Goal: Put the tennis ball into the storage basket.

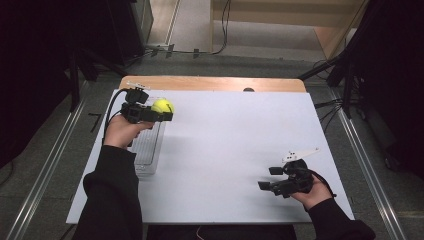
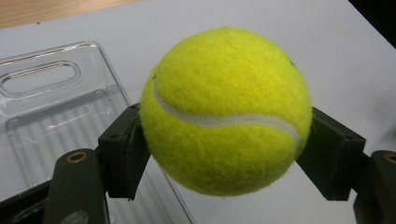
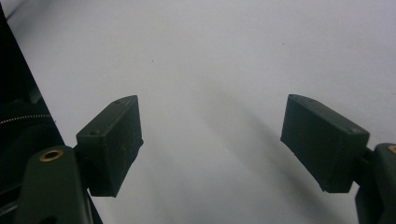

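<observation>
Left gripper [image 1: 161, 112] has the tennis ball [image 1: 163, 105] pinched between its fingers [image 2: 122, 154], held up in the air just over the far end of the clear plastic tray [image 1: 148, 150] at the desk's [image 1: 235, 145] left edge. So pickup looks done; placing it is what's left, prob. into the tray. Tray's empty rn. Right gripper [image 1: 272, 178] idles w/ fingers wide, holding nothing, well apart.

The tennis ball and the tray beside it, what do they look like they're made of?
Tennis ball: fuzzy yellow felt, matte, with a white curved seam; core unseen. Tray: clear, glossy, ribbed, probably hard plastic, since the table shows through.
</observation>
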